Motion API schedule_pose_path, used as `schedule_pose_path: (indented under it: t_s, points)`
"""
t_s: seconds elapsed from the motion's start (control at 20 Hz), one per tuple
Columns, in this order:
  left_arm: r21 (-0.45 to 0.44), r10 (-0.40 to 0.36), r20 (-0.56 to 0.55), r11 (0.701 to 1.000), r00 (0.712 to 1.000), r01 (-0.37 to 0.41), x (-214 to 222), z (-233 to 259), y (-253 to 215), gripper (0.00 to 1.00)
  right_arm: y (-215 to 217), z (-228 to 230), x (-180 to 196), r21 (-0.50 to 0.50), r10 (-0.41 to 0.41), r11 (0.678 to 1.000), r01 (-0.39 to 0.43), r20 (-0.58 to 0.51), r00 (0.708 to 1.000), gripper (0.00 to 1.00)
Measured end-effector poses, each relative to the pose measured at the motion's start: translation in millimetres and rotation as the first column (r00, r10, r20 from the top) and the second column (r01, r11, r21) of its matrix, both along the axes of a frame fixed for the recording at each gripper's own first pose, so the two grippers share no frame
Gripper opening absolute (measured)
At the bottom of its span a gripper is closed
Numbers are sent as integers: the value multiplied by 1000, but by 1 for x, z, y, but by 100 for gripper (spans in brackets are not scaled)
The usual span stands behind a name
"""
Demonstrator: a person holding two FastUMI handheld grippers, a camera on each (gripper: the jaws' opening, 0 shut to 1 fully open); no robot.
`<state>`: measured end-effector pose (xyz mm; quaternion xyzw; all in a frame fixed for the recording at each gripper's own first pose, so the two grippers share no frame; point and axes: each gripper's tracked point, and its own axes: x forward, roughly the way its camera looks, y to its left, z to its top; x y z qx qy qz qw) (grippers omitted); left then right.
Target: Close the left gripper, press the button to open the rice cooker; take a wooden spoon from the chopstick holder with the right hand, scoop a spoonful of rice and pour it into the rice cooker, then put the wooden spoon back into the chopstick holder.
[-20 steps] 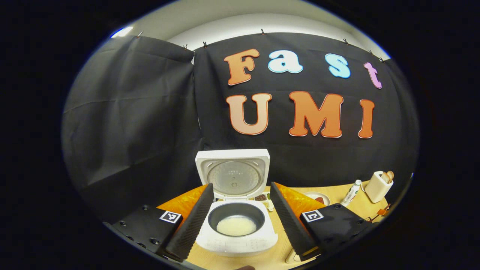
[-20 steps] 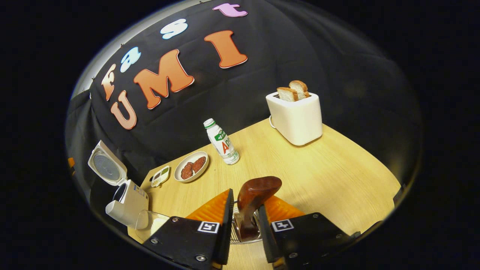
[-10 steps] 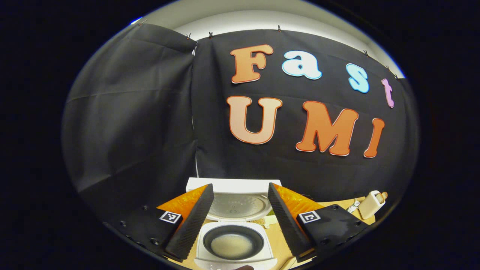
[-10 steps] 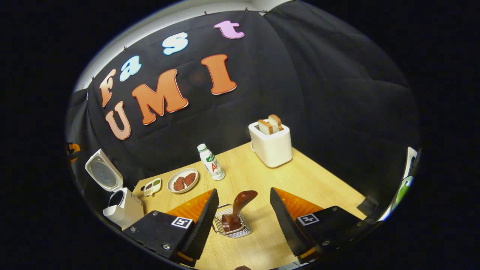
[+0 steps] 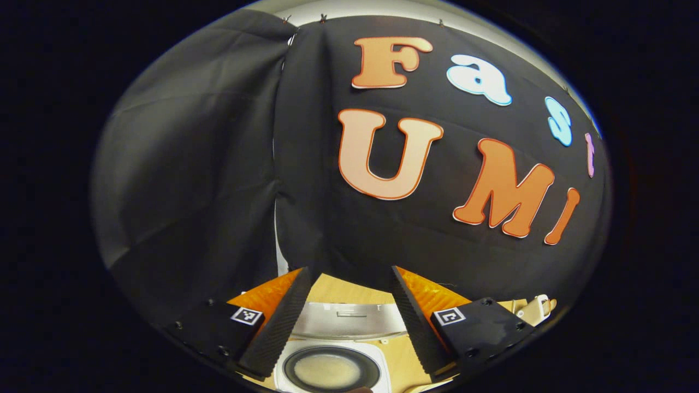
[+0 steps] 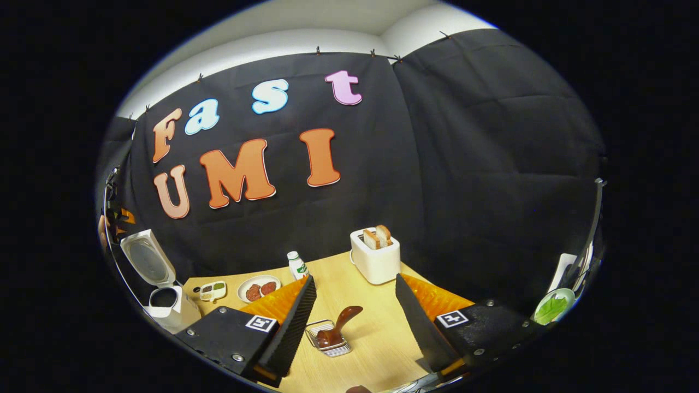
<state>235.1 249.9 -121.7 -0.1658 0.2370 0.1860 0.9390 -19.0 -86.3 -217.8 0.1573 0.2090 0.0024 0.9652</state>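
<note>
Right gripper view: the right gripper (image 6: 355, 319) spreads wide and empty above the wooden table (image 6: 382, 338), framing one wooden spoon (image 6: 337, 326) standing tilted in one wire chopstick holder (image 6: 326, 339); one toaster (image 6: 374, 256) with two bread slices sits at twelve o'clock, one bottle (image 6: 297, 265) and one plate (image 6: 259, 288) at eleven. Left gripper view differs: the left gripper (image 5: 345, 322), equally wide, hangs over the open rice cooker (image 5: 327, 370), rice in its pot.

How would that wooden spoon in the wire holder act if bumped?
The wooden spoon looks rigid, so it should not bend. It leans in a low chopstick holder, most of it sticking out above, so a knock would probably tip it out.
</note>
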Motion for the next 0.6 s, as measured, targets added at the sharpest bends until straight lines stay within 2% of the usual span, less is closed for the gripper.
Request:
schedule_pose_path:
  t_s: [0.1, 0.2, 0.3, 0.45, 0.6]
  points:
    - [-10, -3, -59, 1000, 998, 2, 7, -18, 5, 100, 0, 0, -6, 5, -13, 1000, 13, -10, 1000, 91]
    - [55, 9, -120, 998, 993, -2, 13, -29, 17, 100, 5, 2, -9, 18, -6, 1000, 6, -7, 1000, 91]
    - [100, -8, -220, 994, 975, 31, 9, -43, 17, 100, 12, -3, -7, 14, 9, 1000, -9, -13, 1000, 91]
    - [54, -44, -268, 997, 962, 61, 7, -50, -1, 100, 27, -3, -1, 40, 44, 998, -44, -5, 999, 91]
    - [-43, -121, -335, 993, 935, 113, -16, -69, -31, 100, 46, -9, 4, 68, 97, 993, -97, 2, 995, 91]
